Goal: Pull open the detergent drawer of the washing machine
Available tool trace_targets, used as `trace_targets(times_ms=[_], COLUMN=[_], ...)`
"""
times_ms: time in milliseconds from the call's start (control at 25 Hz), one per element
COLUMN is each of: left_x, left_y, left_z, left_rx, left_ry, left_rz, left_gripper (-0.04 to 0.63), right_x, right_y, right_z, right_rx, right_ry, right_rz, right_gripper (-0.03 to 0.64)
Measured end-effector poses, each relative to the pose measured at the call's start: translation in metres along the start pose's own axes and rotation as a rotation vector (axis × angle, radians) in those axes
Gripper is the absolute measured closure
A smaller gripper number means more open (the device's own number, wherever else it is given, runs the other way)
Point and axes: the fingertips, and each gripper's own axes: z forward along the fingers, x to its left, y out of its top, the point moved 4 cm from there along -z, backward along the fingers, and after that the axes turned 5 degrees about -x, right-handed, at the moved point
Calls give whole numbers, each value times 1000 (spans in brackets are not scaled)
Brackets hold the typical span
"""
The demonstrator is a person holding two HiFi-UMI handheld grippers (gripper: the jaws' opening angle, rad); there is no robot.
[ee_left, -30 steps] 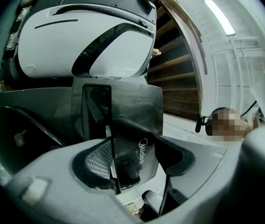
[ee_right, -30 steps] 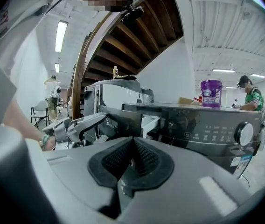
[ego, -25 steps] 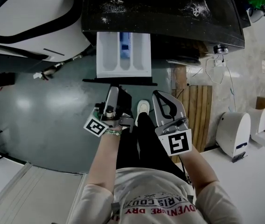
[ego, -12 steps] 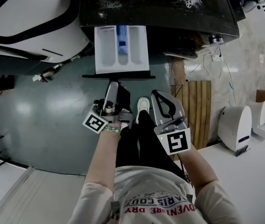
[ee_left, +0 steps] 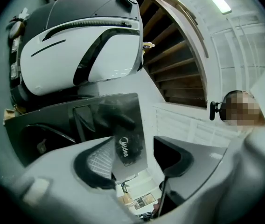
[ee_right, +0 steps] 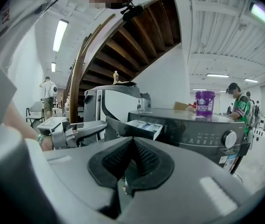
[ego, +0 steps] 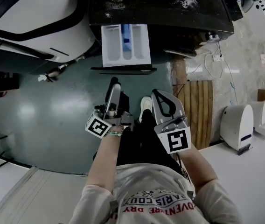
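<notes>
Detergent drawer (ego: 125,45) stands pulled out from the front of the dark washing machine (ego: 170,8), toward its left end, its compartments open to view above the grey floor (ego: 48,101). We hold both grippers near us, well apart from the drawer. Left gripper (ego: 113,91): jaws apart, nothing between them. Right gripper (ego: 162,101): jaws together, pads meeting, empty. A purple tub (ee_right: 205,101) sits on the machine's top.

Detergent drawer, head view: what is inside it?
The pulled-out detergent drawer shows three white compartments; the middle one holds a blue insert. No powder or liquid shows. Any part of it further back is covered by the dark top of the washing machine.
</notes>
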Motion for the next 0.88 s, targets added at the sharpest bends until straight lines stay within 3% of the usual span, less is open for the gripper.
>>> trace_targets(times_ms=[80,240,400,680,880], left_x=[-19,-58,-95,-165,-210], left_y=[5,12,23,35,45], left_z=[1,6,10,8,6], left_rx=[60,168,229,415,482], left_ry=[-24,-83,-137,-198,-225], left_rz=[108,279,405,783,933], left_gripper=[449,602,606,606,605], right_x=[3,8,10,10,17], right_y=[10,29,50,100,141], right_z=[-1,-6,-11,-27,-43], right_rx=[-9,-23,-37,-96,-155], right_ry=[-3,-2,-8,-22,8], right_rz=[-3,-13,-21,-25,-57], right_gripper=[618,618,617,617,617])
